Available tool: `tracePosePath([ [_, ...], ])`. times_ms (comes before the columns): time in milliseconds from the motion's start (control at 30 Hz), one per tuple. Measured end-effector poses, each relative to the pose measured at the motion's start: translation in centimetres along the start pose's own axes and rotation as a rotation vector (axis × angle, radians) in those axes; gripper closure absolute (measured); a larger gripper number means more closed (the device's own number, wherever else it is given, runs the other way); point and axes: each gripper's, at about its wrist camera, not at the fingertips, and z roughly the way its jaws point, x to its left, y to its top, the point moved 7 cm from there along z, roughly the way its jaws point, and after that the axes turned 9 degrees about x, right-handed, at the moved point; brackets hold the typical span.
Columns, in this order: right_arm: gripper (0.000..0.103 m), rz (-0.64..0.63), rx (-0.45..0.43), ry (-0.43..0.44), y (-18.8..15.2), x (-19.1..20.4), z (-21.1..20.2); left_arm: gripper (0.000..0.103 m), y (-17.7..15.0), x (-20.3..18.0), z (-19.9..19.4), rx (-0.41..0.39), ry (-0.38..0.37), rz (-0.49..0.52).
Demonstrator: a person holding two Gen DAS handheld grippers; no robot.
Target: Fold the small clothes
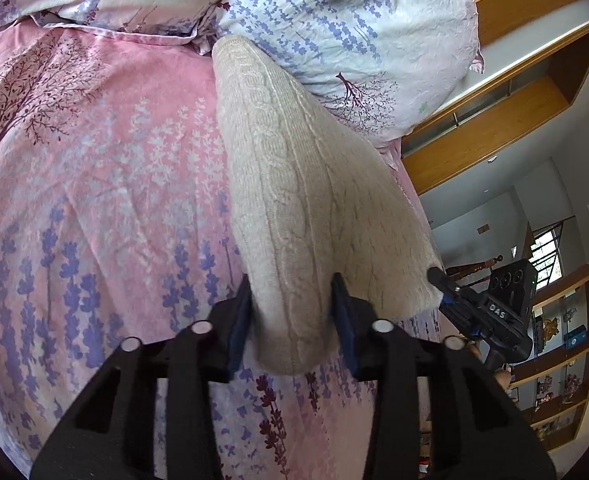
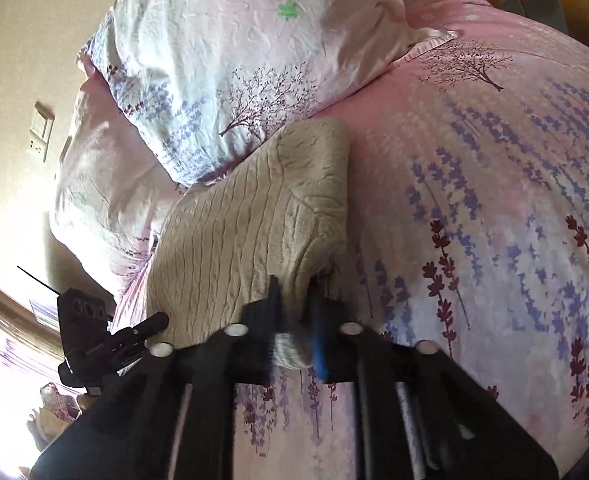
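Note:
A cream cable-knit sweater (image 1: 294, 184) hangs lifted above the pink floral bedspread (image 1: 94, 200). My left gripper (image 1: 292, 312) is shut on a thick fold of its near edge. In the left wrist view my right gripper (image 1: 442, 284) pinches the sweater's other corner at the right. In the right wrist view the sweater (image 2: 246, 224) stretches away toward the pillows, and my right gripper (image 2: 294, 312) is shut on its near corner. My left gripper (image 2: 154, 324) shows at the lower left there, at the sweater's edge.
Two floral pillows (image 1: 334, 20) lie at the head of the bed, just beyond the sweater; one also shows in the right wrist view (image 2: 234, 52). Wooden shelves (image 1: 558, 360) and a wooden headboard ledge (image 1: 494, 112) stand to the right. A wall switch (image 2: 40, 128) is at the left.

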Motion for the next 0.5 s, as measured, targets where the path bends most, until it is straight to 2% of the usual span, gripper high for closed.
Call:
tracePosePath([
  [67, 0.094, -0.038, -0.068, -0.009, 0.4, 1.2, -1.2, 0.082, -0.1, -0.3, -0.4, -0.013, -0.004, 0.009],
  [167, 0.095, -0.103, -0.137, -0.032, 0.5, 2.7, -3.2, 0.084, -0.5, -0.3, -1.1, -0.028, -0.01, 0.012],
  [333, 0.095, -0.062, -0.045, -0.134, -1.2, -0.1, -0.8, 0.084, -1.5, 0.9, -0.7, -0.009, -0.008, -0.008],
  [500, 0.094, -0.032, -0.024, -0.147, -1.6, -1.2, 0.2, 0.078, -1.5, 1.3, -0.1, -0.007, 0.011, -0.005],
])
